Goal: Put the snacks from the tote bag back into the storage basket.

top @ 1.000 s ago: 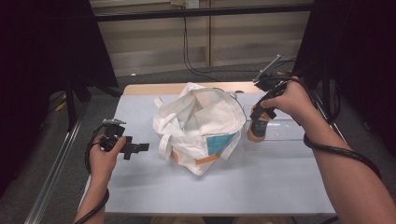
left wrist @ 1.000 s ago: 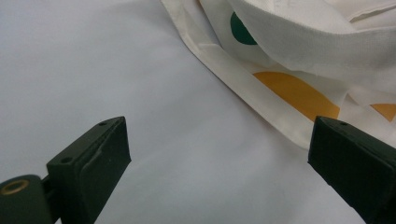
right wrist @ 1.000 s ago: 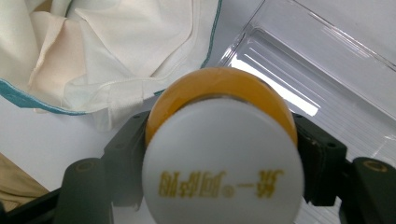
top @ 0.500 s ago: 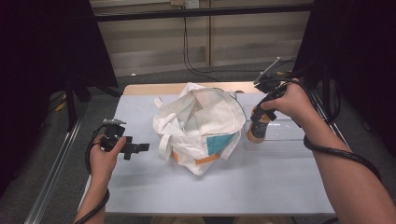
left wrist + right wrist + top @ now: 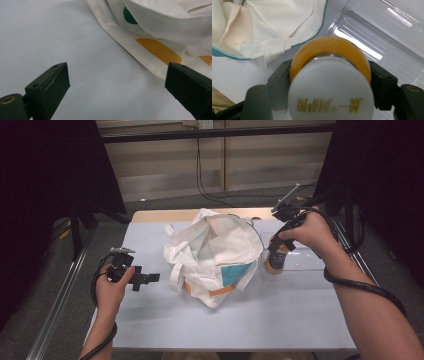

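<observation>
From the high view, a crumpled cream canvas tote bag with teal and orange patches sits mid-table on the pale grey tabletop. The left gripper lies low at the bag's left side, held by the left hand. The right gripper clasps an orange bottle standing at the left end of a clear plastic tray.

The left gripper view adds that its jaws are spread wide over bare table, the bag's strap just ahead.

The right gripper view reveals the bottle's white cap with gold lettering, jaws pinching the bottle on both sides, the ribbed tray beyond.
</observation>
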